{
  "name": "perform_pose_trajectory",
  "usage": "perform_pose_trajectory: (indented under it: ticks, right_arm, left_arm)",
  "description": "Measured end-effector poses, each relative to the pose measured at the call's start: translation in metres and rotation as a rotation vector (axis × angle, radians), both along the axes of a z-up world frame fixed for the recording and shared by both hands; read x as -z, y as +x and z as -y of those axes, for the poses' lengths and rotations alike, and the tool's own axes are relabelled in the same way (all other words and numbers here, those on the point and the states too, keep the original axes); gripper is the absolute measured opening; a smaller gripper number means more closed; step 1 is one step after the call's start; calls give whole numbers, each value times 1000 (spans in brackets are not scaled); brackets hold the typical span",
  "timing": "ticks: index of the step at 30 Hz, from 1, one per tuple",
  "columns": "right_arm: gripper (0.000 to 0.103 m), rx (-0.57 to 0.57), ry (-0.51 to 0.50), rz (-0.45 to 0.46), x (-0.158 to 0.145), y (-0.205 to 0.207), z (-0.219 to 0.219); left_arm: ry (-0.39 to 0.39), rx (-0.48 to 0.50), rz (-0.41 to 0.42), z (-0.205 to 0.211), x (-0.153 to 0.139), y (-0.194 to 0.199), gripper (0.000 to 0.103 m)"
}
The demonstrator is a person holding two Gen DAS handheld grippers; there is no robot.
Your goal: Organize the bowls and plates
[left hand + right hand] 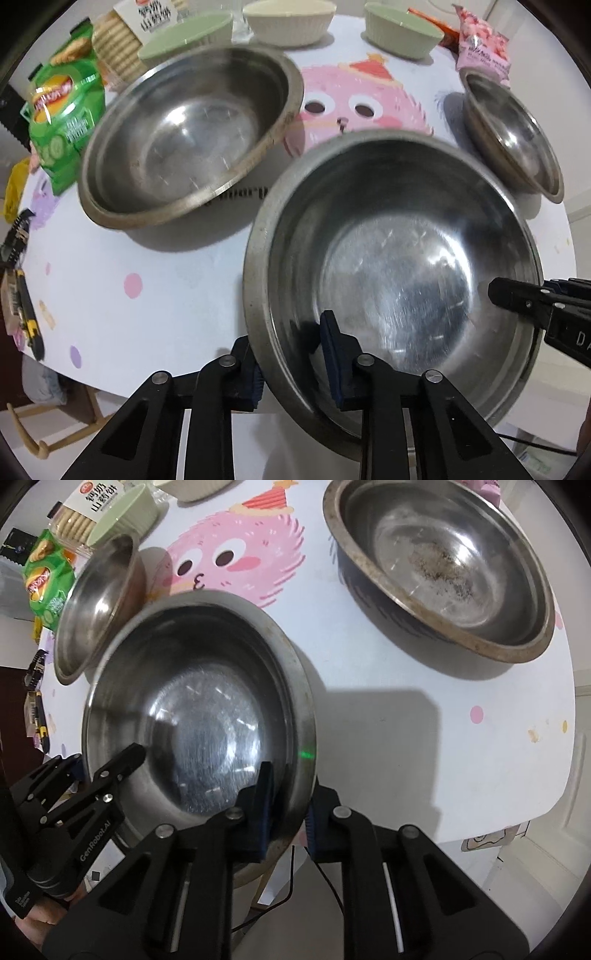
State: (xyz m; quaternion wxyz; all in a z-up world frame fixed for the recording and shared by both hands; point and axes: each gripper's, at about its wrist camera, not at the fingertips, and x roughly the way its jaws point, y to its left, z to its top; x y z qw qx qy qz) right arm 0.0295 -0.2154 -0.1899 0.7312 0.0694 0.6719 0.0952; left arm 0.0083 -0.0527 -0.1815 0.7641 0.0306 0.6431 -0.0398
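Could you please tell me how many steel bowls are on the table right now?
3. One at the near edge, gripped on opposite rims by the left gripper and right gripper; a larger one beside it; a third beyond it. None seems hidden.

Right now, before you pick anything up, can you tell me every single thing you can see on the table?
held steel bowl: one, silver, near table edge
other steel bowls: two, silver, one by the chip bag, one by the pink bag
green ribbed bowls: two, pale green, far side
cream ribbed bowl: one, cream, between the green ones
chip bag: one, green, far left
biscuit pack: one, clear with white label, behind the chip bag
pink snack bag: one, pink, far right
tablecloth: one, white with pink monster, under everything
left gripper: one, black, jaws shut on the held bowl's near rim
right gripper: one, black, jaws shut on the same bowl's rim
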Motion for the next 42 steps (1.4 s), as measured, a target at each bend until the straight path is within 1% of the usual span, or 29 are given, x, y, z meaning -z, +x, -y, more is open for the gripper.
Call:
perform_pose_trajectory:
  ticks: [7,11,14,18,23,28,33,39,42]
  right_arm:
    - [17,26,39,40,-18,3,13]
    - [17,14,44,107,-35,-2,11]
    - [17,15,48,156,-46,-7,11]
    - [17,27,49,201,-62,-5,14]
    - [17,56,50,245,-85,1,26]
    - [17,97,43,291,-103,11,42]
    - [17,155,18,324,-117,28,75]
    - [16,232,-21,326,-121,54,120]
    - [16,264,-32,312,-116,64,139]
  left_arm:
    - [0,8,84,4,-29,4,21]
    - [-19,-4,113,-5,-40,2,21]
    - [-32,-7,141,1,-46,3,21]
    - [-44,0,175,1,-64,10,21]
    - [-60,15,205,13,-77,19,21]
    - [-65,54,253,35,-97,41,21]
    - [-70,111,293,70,-108,66,21]
    - [-95,169,297,115,-103,100,21]
    - [-99,191,288,137,-95,116,21]
